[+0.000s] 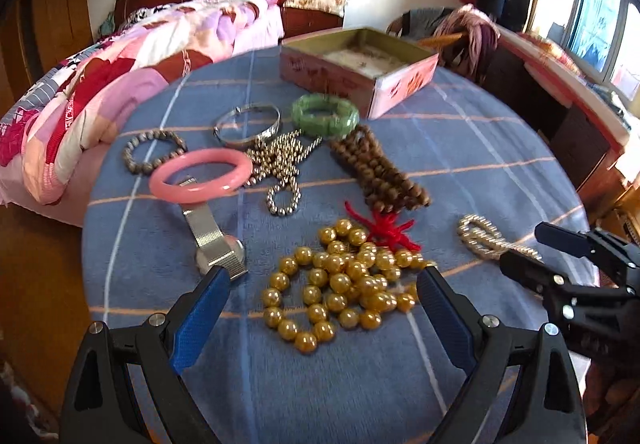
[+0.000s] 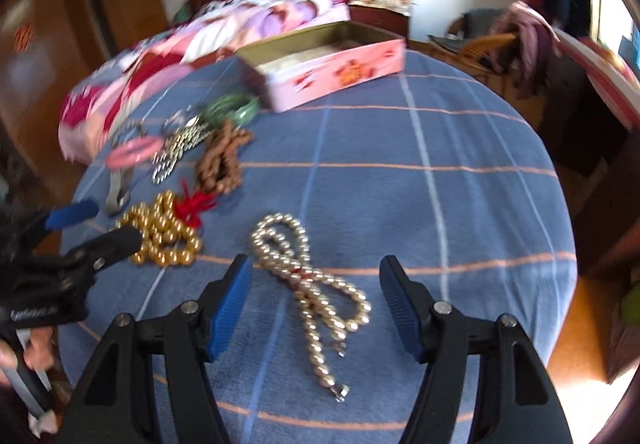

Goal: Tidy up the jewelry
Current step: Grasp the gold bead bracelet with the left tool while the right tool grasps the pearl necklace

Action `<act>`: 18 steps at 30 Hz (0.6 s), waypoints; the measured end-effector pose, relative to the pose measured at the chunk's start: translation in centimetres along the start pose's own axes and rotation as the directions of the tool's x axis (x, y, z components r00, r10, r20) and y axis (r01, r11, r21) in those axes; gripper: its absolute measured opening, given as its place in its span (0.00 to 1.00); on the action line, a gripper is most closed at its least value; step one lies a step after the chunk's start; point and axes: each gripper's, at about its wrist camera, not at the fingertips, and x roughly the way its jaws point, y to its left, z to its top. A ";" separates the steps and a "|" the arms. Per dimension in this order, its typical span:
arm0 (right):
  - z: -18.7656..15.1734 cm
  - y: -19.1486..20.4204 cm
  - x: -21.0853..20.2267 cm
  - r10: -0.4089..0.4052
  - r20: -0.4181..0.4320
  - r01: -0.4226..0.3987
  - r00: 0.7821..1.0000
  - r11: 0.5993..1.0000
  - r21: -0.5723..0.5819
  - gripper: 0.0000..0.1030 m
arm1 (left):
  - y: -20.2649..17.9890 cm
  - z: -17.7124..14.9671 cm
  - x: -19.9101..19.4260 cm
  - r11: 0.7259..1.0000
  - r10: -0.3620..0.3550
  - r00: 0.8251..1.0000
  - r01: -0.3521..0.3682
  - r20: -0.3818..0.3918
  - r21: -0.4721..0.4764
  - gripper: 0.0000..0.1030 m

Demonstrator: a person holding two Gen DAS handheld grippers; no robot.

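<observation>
Jewelry lies on a blue checked table [image 1: 460,172]. My left gripper [image 1: 322,276] is open, its jaws either side of a pile of gold beads [image 1: 340,288] with a red tassel [image 1: 384,228]. My right gripper [image 2: 316,264] is open over a pale pearl necklace [image 2: 308,276]; it also shows in the left wrist view [image 1: 486,238]. Further back lie a pink bangle [image 1: 200,180], a silver mesh watch [image 1: 212,240], a green bracelet [image 1: 324,114], a silver bangle [image 1: 248,124], brown wooden beads [image 1: 376,172] and silver bead strands [image 1: 280,168]. An open pink tin box [image 1: 360,64] stands at the far edge.
A bed with a pink quilt [image 1: 120,76] lies beyond the table's left edge. A chair with clothes [image 1: 460,32] and a long counter [image 1: 568,84] are at the right. The table's right half [image 2: 460,184] is bare cloth.
</observation>
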 end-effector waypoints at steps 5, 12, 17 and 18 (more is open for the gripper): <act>-0.1 0.3 1.5 -0.041 -0.036 0.039 0.998 0.997 -0.060 0.67 | -0.3 -0.3 1.2 0.999 0.006 0.999 -0.005 -0.041 0.036 0.82; 1.2 0.3 2.0 -0.011 -0.072 0.004 0.997 0.995 -0.103 0.27 | -0.5 -0.2 0.5 0.993 -0.017 0.999 0.021 -0.032 0.118 0.36; 1.7 -1.2 1.9 0.052 -0.098 -0.053 0.994 0.999 -0.010 0.15 | 0.7 0.1 0.3 0.992 -0.098 0.995 0.100 -0.037 0.078 0.21; 1.7 -1.5 1.7 0.066 -0.099 -0.065 0.993 0.998 0.014 0.14 | 1.0 0.2 0.0 0.991 -0.115 0.993 0.117 -0.028 0.065 0.21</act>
